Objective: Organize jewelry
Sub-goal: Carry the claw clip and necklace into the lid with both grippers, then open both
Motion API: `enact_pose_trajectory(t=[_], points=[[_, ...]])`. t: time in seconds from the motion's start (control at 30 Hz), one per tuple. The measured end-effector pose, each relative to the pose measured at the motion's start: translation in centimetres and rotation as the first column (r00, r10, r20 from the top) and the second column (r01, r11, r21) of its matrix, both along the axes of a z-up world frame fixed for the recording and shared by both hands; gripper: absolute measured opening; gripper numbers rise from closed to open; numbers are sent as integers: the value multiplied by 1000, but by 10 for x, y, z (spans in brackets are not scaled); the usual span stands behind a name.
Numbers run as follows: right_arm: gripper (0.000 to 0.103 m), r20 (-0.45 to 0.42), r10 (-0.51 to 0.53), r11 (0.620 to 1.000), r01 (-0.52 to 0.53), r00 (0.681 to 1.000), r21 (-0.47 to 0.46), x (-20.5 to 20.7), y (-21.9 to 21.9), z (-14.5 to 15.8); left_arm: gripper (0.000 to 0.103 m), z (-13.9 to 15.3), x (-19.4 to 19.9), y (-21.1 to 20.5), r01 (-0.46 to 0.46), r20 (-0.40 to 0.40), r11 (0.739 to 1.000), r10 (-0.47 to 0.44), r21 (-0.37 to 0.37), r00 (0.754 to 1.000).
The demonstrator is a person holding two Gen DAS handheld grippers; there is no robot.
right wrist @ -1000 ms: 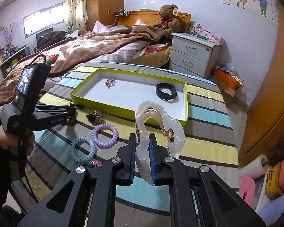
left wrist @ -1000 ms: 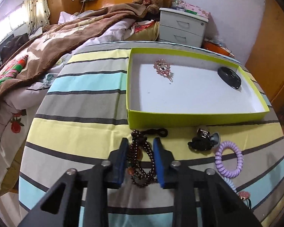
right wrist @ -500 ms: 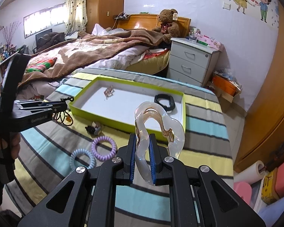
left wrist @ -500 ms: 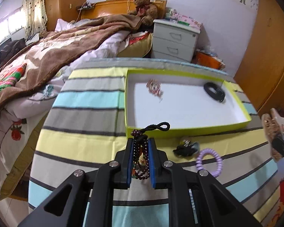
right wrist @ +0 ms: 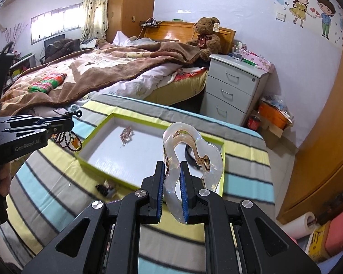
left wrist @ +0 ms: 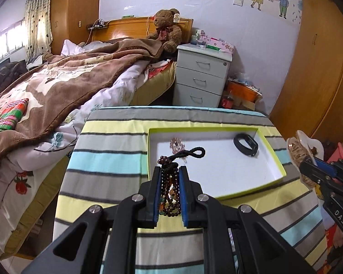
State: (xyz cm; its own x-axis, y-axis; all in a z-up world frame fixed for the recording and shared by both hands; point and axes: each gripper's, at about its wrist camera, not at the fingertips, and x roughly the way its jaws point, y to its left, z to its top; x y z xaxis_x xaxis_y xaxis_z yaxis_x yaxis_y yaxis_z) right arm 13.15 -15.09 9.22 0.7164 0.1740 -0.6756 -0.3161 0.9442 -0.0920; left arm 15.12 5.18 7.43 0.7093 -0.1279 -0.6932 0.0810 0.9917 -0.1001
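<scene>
Left gripper (left wrist: 169, 193): fingers clenched on bead bracelet (left wrist: 170, 189), hanging clear of the table (left wrist: 107, 159), beside green tray (left wrist: 272, 157).
Bracelet: limp, light, swings; grip bunched strands.
Right gripper (right wrist: 171, 187): clamped on hair claw (right wrist: 194, 159); rigid, slick plastic, likely brittle.

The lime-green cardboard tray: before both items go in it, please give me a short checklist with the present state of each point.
1. Left gripper shut on the dark beaded bracelet: ok.
2. Right gripper shut on the clear plastic hair claw: ok.
3. Lime-green cardboard tray has bare white floor: ok.
4. Black band and pink rhinestone brooch already inside: ok.
5. Bracelet hangs free of the striped cloth: ok.
6. Small black clip outside the tray: not ok.
</scene>
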Motion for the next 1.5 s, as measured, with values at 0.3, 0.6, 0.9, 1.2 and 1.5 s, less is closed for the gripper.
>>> enact_pose_trajectory(t=[0.3, 0.6, 0.9, 1.2, 1.5], points=[[13, -65, 16, 1000, -17, 998, -14, 58, 15, -16, 15, -5, 35, -3, 20, -20, 1000, -20, -18, 1000], [13, -157, 31, 999, -35, 987, -21, 100, 31, -49, 15, -34, 63, -16, 37, -94, 998, -42, -52, 995], [13, -225, 41, 998, -52, 974, -43, 121, 43, -78, 15, -63, 77, -18, 22, -161, 999, -26, -32, 987], [13, -240, 35, 996, -55, 970, -76, 129, 50, -89, 15, -74, 83, -15, 9, -184, 1000, -14, -27, 983], [13, -237, 38, 992, -65, 971, -104, 130, 55, -90, 17, -80, 87, -16, 3, -199, 1000, -5, -13, 980]])
